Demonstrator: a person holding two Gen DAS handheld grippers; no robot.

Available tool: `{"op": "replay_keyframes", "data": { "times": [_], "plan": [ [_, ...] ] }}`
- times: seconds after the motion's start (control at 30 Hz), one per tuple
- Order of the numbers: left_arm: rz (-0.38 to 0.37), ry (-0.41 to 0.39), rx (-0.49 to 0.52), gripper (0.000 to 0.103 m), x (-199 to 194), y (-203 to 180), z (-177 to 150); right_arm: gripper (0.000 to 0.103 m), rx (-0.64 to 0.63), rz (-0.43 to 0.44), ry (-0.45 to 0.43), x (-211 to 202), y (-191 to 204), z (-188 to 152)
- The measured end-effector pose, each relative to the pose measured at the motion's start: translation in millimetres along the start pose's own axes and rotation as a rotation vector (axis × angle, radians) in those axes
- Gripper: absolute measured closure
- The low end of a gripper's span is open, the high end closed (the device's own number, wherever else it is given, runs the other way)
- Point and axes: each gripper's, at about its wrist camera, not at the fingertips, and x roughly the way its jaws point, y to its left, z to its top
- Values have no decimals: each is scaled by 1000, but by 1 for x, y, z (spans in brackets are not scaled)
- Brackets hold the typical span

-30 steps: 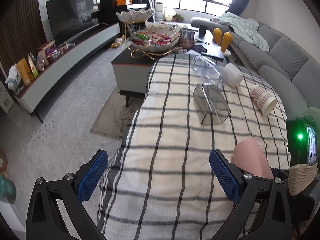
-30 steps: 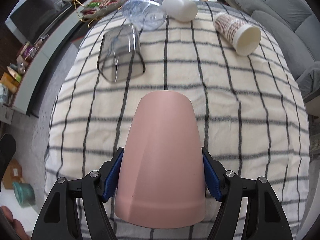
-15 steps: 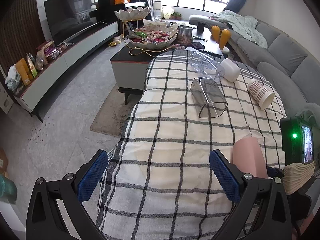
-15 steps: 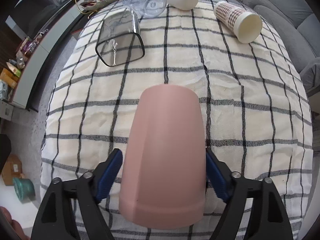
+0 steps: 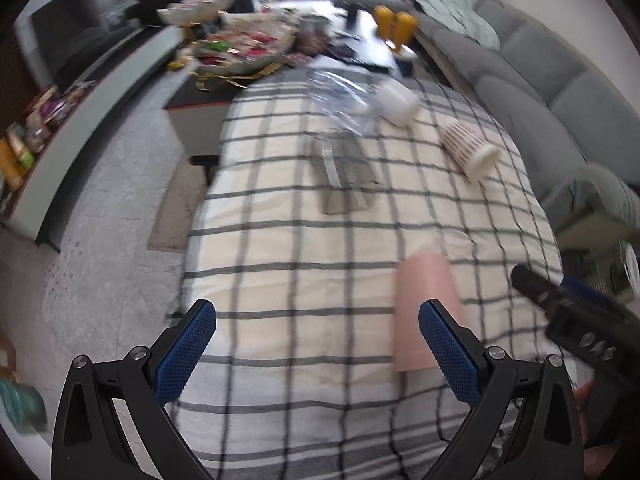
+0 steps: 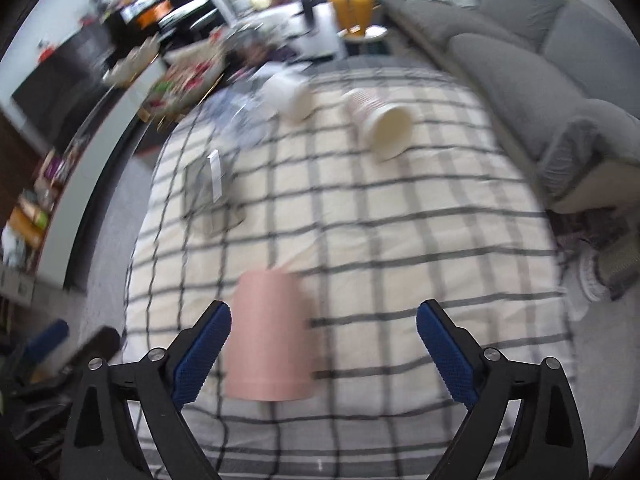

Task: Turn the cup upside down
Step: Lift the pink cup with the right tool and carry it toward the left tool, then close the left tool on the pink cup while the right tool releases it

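Blurred by motion throughout, with both grippers, left (image 5: 316, 354) and right (image 6: 323, 350), spread wide on nothing, pink cup (image 6: 269, 336) upside down on checked cloth (image 6: 400, 216), 4 other cups lying beyond, grey sofa (image 6: 540, 52) alongside.

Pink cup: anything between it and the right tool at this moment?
Nothing visible. The pink cup stands mouth-down on the checked cloth, just ahead of the open right tool and nearer its left finger. The clear containers and other cups lie farther back, out of the path.
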Motion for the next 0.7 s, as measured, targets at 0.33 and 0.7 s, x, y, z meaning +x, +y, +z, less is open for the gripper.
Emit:
{"op": "replay_keyframes", "data": {
  "times": [0.33,0.7],
  "plan": [
    [-118,467,87,0,72,-75,28,8,197,-87,120,-1,-73,13],
    [-38,835,99,0,136,-111,40,8,272,-51,314,37,-102,32]
  ]
}}
